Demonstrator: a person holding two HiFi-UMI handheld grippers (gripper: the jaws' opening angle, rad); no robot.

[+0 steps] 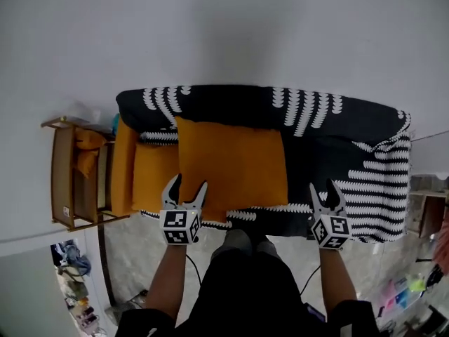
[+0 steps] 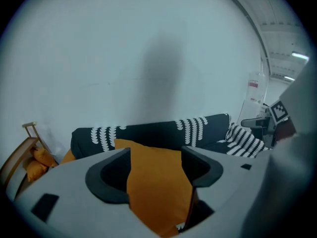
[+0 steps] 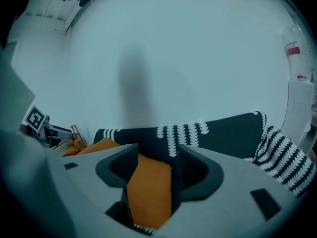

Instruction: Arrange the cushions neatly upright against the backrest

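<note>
While the large orange cushion (image 1: 231, 167) lay flat before the backrest (image 1: 238, 105), the left gripper (image 1: 188, 182) and right gripper (image 1: 323, 186) were held spread and empty; its two corners farthest from the backrest were judged best pinched evenly, then tipped back.

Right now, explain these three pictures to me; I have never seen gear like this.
No robot here: a person holds a gripper in each hand. The head view looks down from the person's head, showing the left gripper and right gripper near a black-and-white sofa. The other two pictures come from cameras riding on each gripper, looking along its fingers. A large orange cushion sits mid-sofa, a second orange cushion toward its left end. Both grippers are open and hold nothing.
</note>
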